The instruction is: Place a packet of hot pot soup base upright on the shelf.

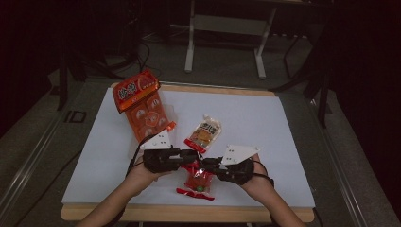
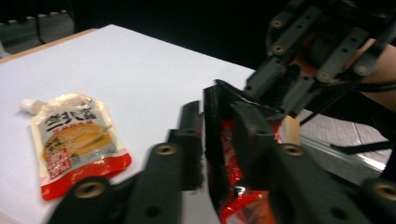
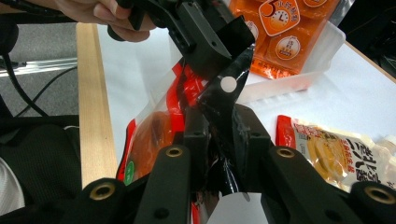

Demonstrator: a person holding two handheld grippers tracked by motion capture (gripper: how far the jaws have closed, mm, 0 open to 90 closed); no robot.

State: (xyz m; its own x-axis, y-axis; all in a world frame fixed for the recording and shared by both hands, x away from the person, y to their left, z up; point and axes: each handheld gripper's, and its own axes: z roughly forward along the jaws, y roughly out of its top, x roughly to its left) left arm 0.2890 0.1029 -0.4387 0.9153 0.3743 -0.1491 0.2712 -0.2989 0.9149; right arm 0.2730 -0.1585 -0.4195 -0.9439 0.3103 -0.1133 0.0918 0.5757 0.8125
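- Both jaw pairs pinch the red snack packet [image 1: 197, 180]: left hand-held gripper [image 1: 193, 155] and right hand-held gripper [image 1: 208, 166] meet at its top edge, packet hanging between them above the table [image 1: 265, 142].
- Pulling apart unevenly could probably slip one grip.
- Contents may spill towards the pouch [image 1: 204, 133] beyond the left jaws.

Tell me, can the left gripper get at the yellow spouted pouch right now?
Probably not yet: the left gripper is shut on the red snack packet. Otherwise the yellow pouch lies unobstructed nearby.
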